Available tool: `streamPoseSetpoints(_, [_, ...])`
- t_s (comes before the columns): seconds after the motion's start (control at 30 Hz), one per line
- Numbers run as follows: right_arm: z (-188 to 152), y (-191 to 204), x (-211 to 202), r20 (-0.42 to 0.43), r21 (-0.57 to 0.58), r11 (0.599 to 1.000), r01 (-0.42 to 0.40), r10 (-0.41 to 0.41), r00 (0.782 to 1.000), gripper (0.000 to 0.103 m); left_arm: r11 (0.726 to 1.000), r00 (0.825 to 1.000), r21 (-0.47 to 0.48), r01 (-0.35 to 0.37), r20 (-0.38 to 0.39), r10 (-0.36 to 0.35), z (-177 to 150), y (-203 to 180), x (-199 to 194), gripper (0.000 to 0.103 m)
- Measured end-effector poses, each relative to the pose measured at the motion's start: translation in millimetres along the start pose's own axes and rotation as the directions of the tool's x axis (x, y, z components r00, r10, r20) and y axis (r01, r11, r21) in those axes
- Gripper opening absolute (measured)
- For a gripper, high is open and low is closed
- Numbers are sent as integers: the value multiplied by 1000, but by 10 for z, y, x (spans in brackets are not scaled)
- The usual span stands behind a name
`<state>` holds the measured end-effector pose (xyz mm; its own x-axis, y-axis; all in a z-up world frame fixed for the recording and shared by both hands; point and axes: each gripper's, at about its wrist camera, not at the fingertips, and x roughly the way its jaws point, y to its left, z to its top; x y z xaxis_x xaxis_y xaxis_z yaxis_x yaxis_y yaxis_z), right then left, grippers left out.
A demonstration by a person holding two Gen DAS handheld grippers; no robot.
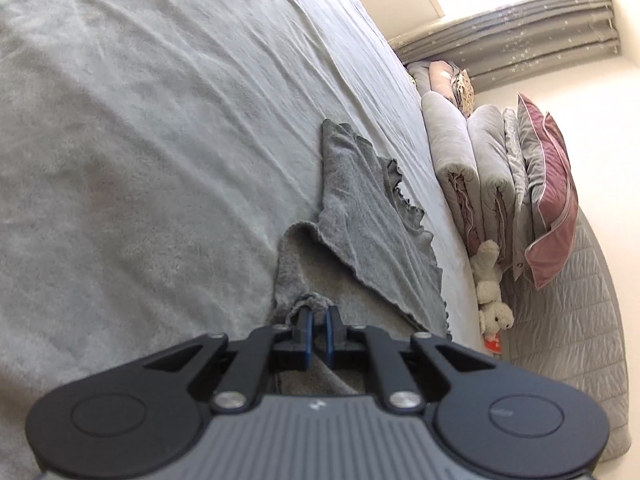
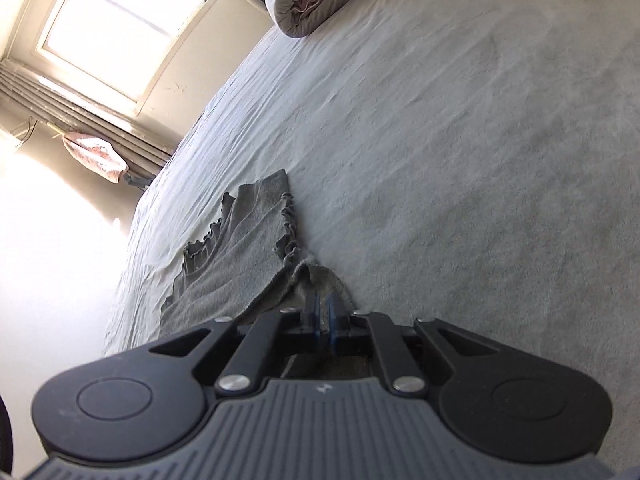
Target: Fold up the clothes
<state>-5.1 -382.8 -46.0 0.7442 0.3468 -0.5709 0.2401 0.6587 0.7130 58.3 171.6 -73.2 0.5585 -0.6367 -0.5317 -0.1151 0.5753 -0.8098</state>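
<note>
**Both tongs clamped on the grey garment**

The left tongs [image 1: 317, 312] have their blue pads drawn close together on a bunched edge of the garment [image 1: 360, 216]; the right tongs [image 2: 323, 308] pinch another raised fold of it [image 2: 240, 240] the same way. Cloth shows between the pads in both views.

The bed [image 1: 140, 120] fills most of each view, covered by a pale, creased sheet [image 2: 440, 140]. The garment lies on it near one side, grey and fuzzy with frilled edges, partly doubled over; the ends held by the tongs are lifted into small peaks while the rest lies flat on the sheet.

Along the bed's far edge in the left view stands a row of rolled quilts [image 1: 456, 160], with a pink cushion [image 1: 552, 200] leaning beside them against the wall. Below the quilts lies a small white plush toy [image 1: 492, 284]. A window [image 2: 120, 28] glows bright in the right view, grey curtains [image 1: 520, 36] hanging by it.
</note>
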Motion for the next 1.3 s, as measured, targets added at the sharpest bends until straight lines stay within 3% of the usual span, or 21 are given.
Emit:
streamPoseSetpoints(0.13, [38,-30,-9,48,11,1000,-7,6,999,8,1000,999,3,15,47,-15,6,-38,35,7])
streamPoseSetpoints(0.23, [54,20,-43,46,-58,998,-13,16,999,16,998,999,63,-20,50,16,10,-129,13,12])
streamPoseSetpoints(0.3, [26,138,-58,41,-194,981,18,-10,999,37,992,998,125,-19,54,13,18,-188,-49,38])
streamPoseSetpoints(0.33, [-16,207,-68,49,-276,960,39,-26,998,41,988,998,151,-23,60,14,20,-212,-81,42])
streamPoseSetpoints(0.47, [-234,449,-62,76,-553,827,103,-73,994,42,943,988,309,-125,121,91,17,-306,-154,49])
streamPoseSetpoints(0.63, [-627,586,74,98,-788,598,145,-110,989,42,892,983,420,-168,139,120,-39,-336,-64,49])
streamPoseSetpoints(0.7, [-715,604,175,105,-826,539,164,-138,985,42,866,981,465,-184,147,129,-82,-378,-22,48])
streamPoseSetpoints(0.8, [-788,618,256,124,-854,486,186,-157,980,42,829,980,525,-192,148,134,-165,-466,24,47])
streamPoseSetpoints(0.93, [-801,617,249,131,-861,473,189,-153,979,39,771,969,589,-243,188,162,-278,-551,67,39])
streamPoseSetpoints(1.0, [-807,608,242,126,-865,468,182,-149,981,24,757,966,602,-256,199,168,-316,-565,73,24])
streamPoseSetpoints(1.07, [-827,615,213,133,-870,456,187,-149,980,12,756,963,599,-263,206,172,-339,-559,72,15])
streamPoseSetpoints(1.13, [-837,618,185,145,-871,451,196,-145,979,11,759,958,590,-276,232,168,-372,-550,36,7])
streamPoseSetpoints(1.3, [-837,665,67,200,-864,449,229,-112,973,11,770,949,575,-276,292,121,-464,-550,-93,3])
